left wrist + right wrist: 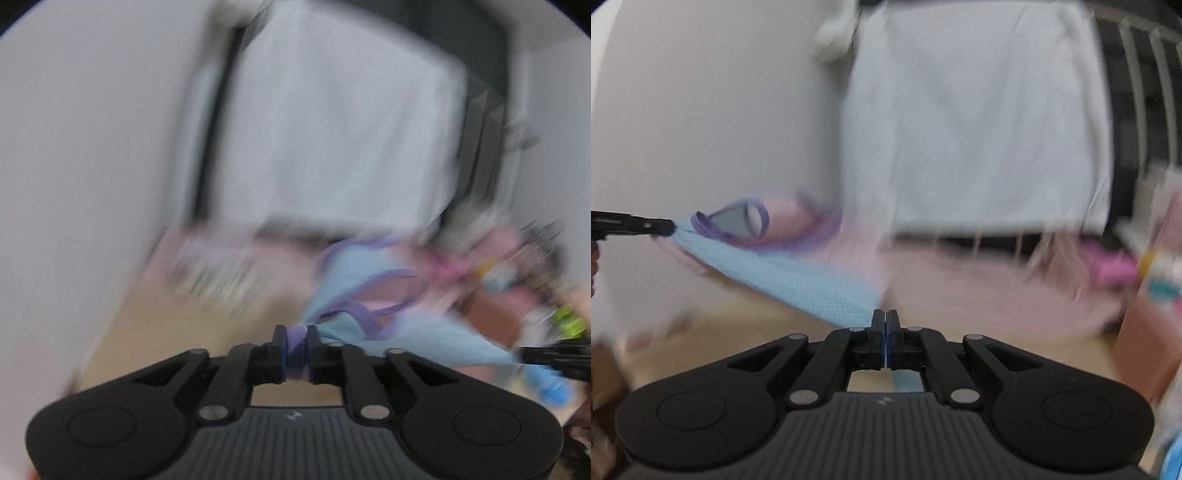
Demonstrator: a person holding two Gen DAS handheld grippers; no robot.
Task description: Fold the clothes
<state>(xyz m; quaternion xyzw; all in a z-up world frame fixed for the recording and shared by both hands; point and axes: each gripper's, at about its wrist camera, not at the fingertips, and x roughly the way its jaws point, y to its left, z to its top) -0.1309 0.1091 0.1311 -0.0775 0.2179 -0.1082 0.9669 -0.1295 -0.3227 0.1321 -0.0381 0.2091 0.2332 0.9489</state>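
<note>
A light blue mesh garment (424, 338) with purple trim hangs stretched between both grippers above a light wooden table (177, 332). My left gripper (297, 347) is shut on a bunched purple-trimmed corner of it. In the right wrist view my right gripper (885, 325) is shut on a thin blue edge of the same garment (798, 273). The left gripper (670, 226) shows there at the far left, pinching the other end. The right gripper (524, 356) enters the left wrist view from the right edge. Both views are blurred.
A pink cloth heap (979, 291) lies on the table behind the garment. A large white sheet (979, 122) hangs at the back. A brown box (1145, 332) and mixed colourful items (517, 266) sit to the right. A pale wall (92, 147) is on the left.
</note>
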